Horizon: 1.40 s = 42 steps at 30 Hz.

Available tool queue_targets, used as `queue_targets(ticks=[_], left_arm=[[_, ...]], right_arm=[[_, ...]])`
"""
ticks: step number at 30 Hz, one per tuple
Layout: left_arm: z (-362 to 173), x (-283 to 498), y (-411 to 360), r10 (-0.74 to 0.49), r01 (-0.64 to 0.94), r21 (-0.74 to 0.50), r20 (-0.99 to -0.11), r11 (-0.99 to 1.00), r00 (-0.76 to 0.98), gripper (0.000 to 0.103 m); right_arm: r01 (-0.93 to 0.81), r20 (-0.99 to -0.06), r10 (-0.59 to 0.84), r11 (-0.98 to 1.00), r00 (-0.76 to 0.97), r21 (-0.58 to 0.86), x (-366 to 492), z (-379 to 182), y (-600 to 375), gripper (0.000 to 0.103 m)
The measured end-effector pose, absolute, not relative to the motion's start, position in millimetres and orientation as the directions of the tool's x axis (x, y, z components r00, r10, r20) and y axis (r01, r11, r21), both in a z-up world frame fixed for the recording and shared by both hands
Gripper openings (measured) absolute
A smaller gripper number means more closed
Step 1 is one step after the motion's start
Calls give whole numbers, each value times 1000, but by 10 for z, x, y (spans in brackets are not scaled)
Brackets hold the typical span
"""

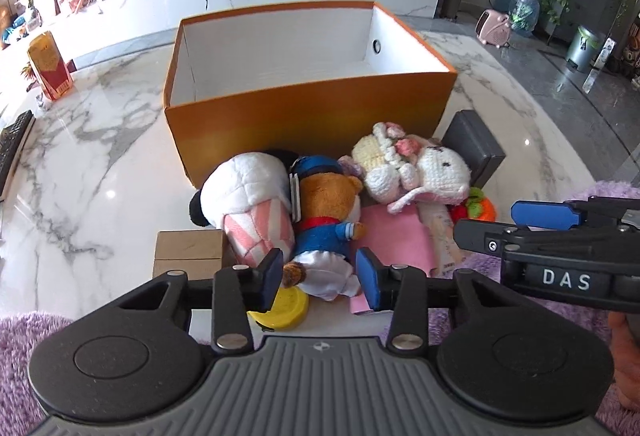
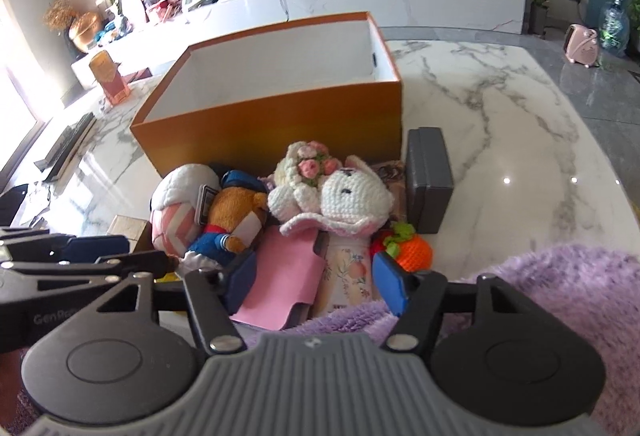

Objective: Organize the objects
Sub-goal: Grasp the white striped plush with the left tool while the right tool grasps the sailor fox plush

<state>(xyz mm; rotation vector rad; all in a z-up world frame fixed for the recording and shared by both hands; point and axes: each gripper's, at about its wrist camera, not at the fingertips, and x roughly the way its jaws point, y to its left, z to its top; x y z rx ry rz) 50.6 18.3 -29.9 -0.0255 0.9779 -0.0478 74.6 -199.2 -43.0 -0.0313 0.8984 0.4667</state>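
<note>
Toy pile before the orange box (image 1: 308, 120).
Left gripper (image 1: 318, 276) is held agape around the bear (image 1: 326, 212); right gripper (image 2: 316, 278) likewise, empty.

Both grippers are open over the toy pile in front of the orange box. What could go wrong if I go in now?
1. The left gripper straddles the bear, which is pressed against the panda plush; closing may drag both.
2. The crocheted bunny lies partly on the pink case beneath the right gripper; lifting the case could tip it.
3. The grippers sit close together and might collide.
</note>
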Motion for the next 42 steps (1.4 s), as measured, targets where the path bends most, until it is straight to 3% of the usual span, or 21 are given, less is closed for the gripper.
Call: queue_targets(ticks=[6, 13, 22, 29, 35, 42], left_arm=[[-425, 702, 340, 0, 1, 0, -870, 1000, 493, 48], [-421, 866, 577, 65, -25, 61, -881, 998, 469, 46], [-437, 983, 805, 39, -47, 20, -884, 999, 465, 48], [-473, 1058, 912, -25, -68, -64, -884, 996, 466, 57], [-502, 1135, 869, -51, -43, -80, -886, 996, 462, 69], [-615, 1277, 763, -52, -41, -76, -908, 996, 416, 72]], right_arm=[[-444, -789, 431, 867, 437, 228, 966, -596, -1708, 55], [-483, -805, 469, 834, 363, 268, 1157, -755, -1295, 55], [-478, -838, 461, 829, 291, 290, 1308, -975, -997, 57], [-435, -857, 445, 846, 260, 307, 1445, -1141, -886, 60], [-439, -855, 442, 847, 271, 298, 1458, -1168, -854, 51], [-450, -856, 439, 845, 274, 289, 1463, -1153, -852, 50]])
